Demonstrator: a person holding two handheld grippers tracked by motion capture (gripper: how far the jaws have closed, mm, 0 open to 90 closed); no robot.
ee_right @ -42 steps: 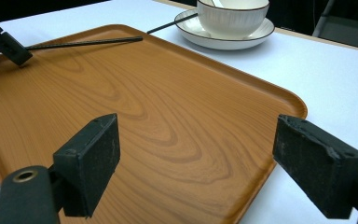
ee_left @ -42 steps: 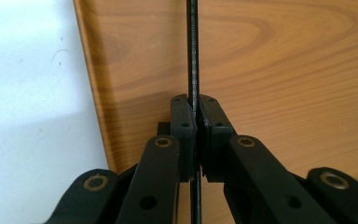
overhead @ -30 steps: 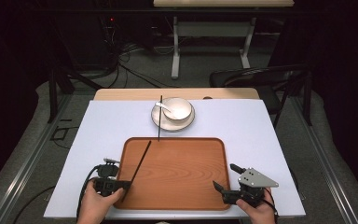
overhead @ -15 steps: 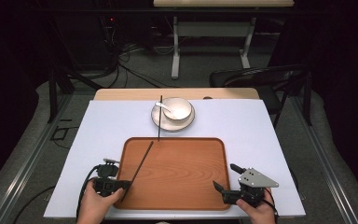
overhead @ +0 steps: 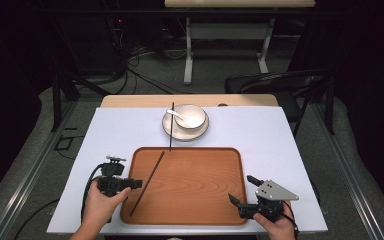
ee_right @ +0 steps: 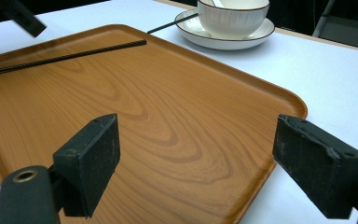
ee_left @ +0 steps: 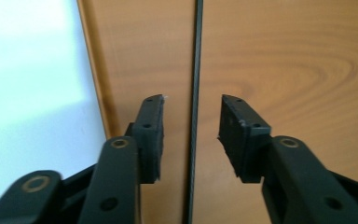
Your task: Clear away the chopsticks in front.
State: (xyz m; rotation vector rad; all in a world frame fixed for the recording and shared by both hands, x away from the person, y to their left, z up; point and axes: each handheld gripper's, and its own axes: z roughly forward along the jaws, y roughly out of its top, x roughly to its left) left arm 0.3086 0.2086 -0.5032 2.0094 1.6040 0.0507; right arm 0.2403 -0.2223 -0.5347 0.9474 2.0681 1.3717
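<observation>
We have one black chopstick [overhead: 147, 183] lying flat on the wooden tray [overhead: 195, 210], slanting from the near left toward the far middle; a second chopstick [overhead: 171, 126] lies on the worktop [overhead: 290, 150] beyond the tray, beside the plate [overhead: 166, 126] carrying the bowl [overhead: 192, 115].

Our left hand-held gripper [ee_left: 192, 123] has just been opening its jaws; they now stand half apart with the chopstick between them, pads clear of it. Our right hand-held gripper [ee_right: 196, 156] stands wide open over the tray's near right corner, holding nothing.

We judge the stick light, stiff, thin and slippery, likely to roll or pivot. We would pinch it near the middle, square across.
</observation>
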